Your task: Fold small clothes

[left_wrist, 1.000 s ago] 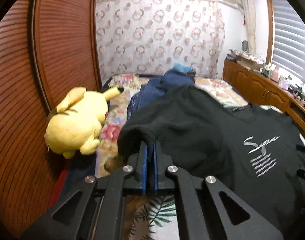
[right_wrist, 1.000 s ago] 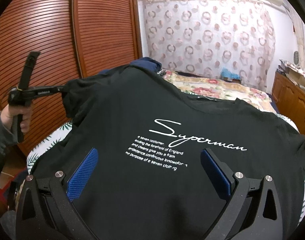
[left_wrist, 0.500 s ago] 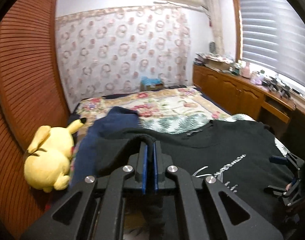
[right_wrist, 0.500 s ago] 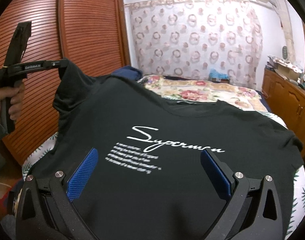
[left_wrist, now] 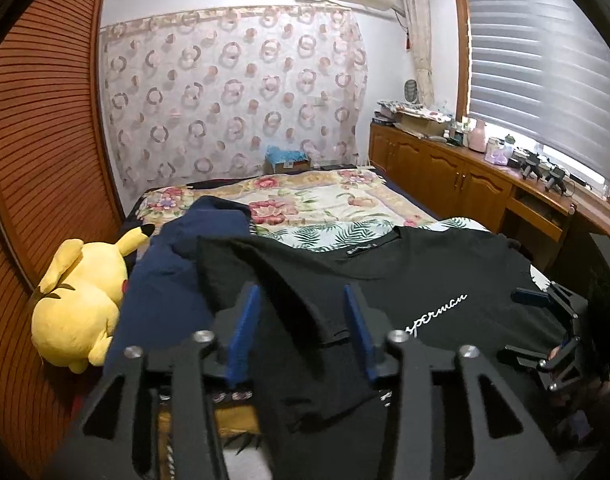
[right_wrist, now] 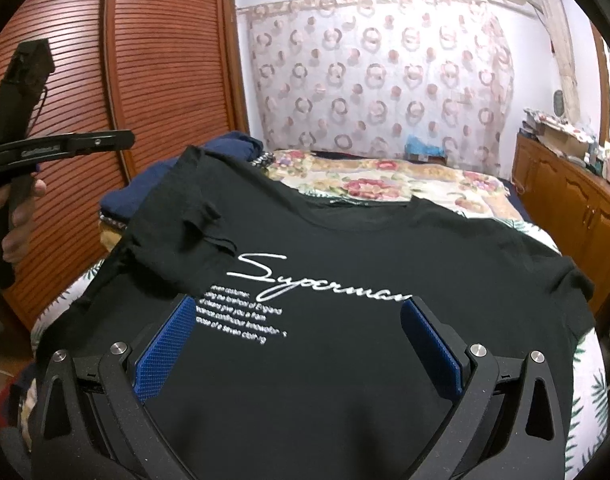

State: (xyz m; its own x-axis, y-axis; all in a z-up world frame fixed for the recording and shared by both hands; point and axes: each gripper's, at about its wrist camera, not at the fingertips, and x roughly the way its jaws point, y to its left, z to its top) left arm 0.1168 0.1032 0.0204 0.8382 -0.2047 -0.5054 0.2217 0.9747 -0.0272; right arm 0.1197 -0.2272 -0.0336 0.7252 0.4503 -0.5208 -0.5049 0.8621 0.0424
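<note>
- The black T-shirt (right_wrist: 345,264) lies spread front-up on the bed (left_wrist: 325,204), its white script print facing the cameras and its neckline toward the far end of the bed.
- Its left sleeve (right_wrist: 185,220) is folded inward over the chest, ending just beside the start of the script lettering.
- The left claw (left_wrist: 301,320) has just been opening; its blue pads (left_wrist: 241,332) now stand apart with the folded sleeve edge lying between them, and neither pad presses on the cloth.
- In the right wrist view the left claw (right_wrist: 121,140) hangs in the air above and to the left of the shirt, clear of it, gripped by a hand (right_wrist: 17,216).
- The right claw (right_wrist: 301,344) is spread wide over the shirt's lower front, its blue pads (right_wrist: 167,344) to either side of the small printed text; nothing is pinched.
- A navy garment (left_wrist: 173,280) lies crumpled beside the shirt, partly under its left shoulder.
- A yellow plush toy (left_wrist: 77,300) rests at the bed's left edge against the slatted wooden wardrobe door (left_wrist: 41,160).
- A floral bedspread (left_wrist: 313,200) covers the far part of the bed.
</note>
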